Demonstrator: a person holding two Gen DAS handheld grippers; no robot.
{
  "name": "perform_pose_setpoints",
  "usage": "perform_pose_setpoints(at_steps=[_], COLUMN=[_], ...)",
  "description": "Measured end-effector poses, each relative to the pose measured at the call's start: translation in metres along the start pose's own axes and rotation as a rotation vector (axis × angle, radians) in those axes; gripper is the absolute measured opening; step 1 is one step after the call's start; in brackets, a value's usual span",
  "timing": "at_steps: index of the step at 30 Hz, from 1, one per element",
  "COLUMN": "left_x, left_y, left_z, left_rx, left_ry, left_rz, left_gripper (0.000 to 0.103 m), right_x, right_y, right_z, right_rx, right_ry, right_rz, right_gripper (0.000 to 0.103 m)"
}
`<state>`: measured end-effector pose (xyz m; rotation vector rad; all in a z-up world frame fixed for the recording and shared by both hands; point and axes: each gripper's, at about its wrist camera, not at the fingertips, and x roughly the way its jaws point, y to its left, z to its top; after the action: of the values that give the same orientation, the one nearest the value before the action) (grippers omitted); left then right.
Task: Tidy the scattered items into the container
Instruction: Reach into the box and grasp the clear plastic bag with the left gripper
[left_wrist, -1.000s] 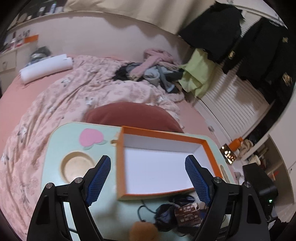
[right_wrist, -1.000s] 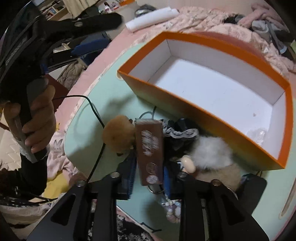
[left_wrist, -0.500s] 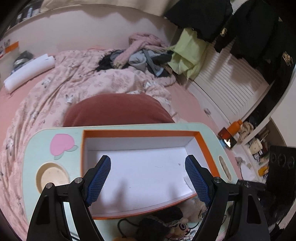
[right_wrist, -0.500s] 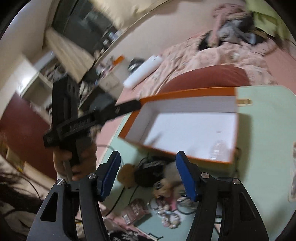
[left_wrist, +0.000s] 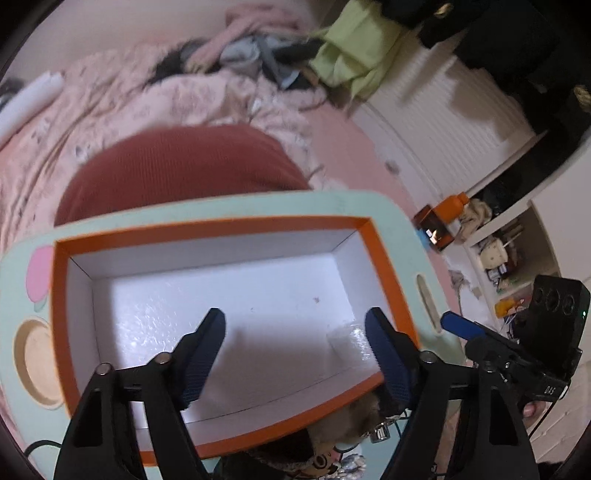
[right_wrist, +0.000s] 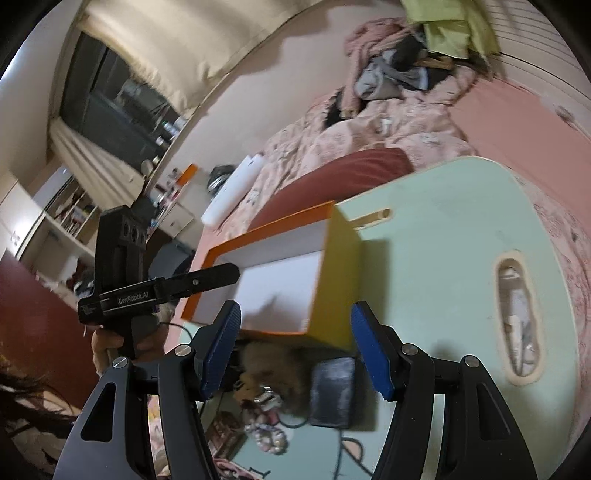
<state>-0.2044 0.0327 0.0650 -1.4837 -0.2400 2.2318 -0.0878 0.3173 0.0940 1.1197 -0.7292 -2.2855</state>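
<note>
An orange box (left_wrist: 207, 225) with a white inside stands on the mint-green lap table (left_wrist: 384, 210); it also shows in the right wrist view (right_wrist: 336, 266). My left gripper (left_wrist: 295, 354) is open and empty, hovering over the box's inside. My right gripper (right_wrist: 295, 347) is open and empty above the pile of small items in front of the box: a furry brown pompom (right_wrist: 269, 354), a grey pouch (right_wrist: 332, 391), a bead bracelet (right_wrist: 269, 435) and a brown card pack (right_wrist: 221, 432). The left gripper also shows in the right wrist view (right_wrist: 221, 275).
The table lies on a bed with a pink quilt (left_wrist: 122, 107) and a dark red cushion (left_wrist: 177, 170). Clothes (right_wrist: 399, 70) are piled at the far end. A slot (right_wrist: 517, 314) is cut in the table's right side. Shelves (left_wrist: 509, 254) stand beside the bed.
The right gripper let go of the brown card pack, opened and rose back from the pile. The left gripper moved forward and now hangs over the box's inside.
</note>
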Motion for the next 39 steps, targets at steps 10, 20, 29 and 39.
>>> perform_pose_setpoints(at_steps=[10, 20, 29, 39], left_x=[0.042, 0.074, 0.068, -0.032], left_y=[-0.033, -0.049, -0.039, -0.029], left_z=[-0.008, -0.007, -0.006, -0.008], left_rx=[0.007, 0.052, 0.024, 0.034], left_ry=[0.19, 0.238, 0.21, -0.057], left_rz=[-0.163, -0.088, -0.143, -0.215], left_gripper=[0.064, 0.041, 0.024, 0.024], right_x=[0.003, -0.004, -0.006, -0.008], right_y=[-0.019, -0.032, -0.034, -0.026], right_z=[0.003, 0.002, -0.002, -0.004], right_rx=[0.041, 0.084, 0.099, 0.071], right_ry=[-0.016, -0.029, -0.032, -0.036], right_rz=[-0.004, -0.003, 0.001, -0.013], right_gripper=[0.063, 0.063, 0.063, 0.063])
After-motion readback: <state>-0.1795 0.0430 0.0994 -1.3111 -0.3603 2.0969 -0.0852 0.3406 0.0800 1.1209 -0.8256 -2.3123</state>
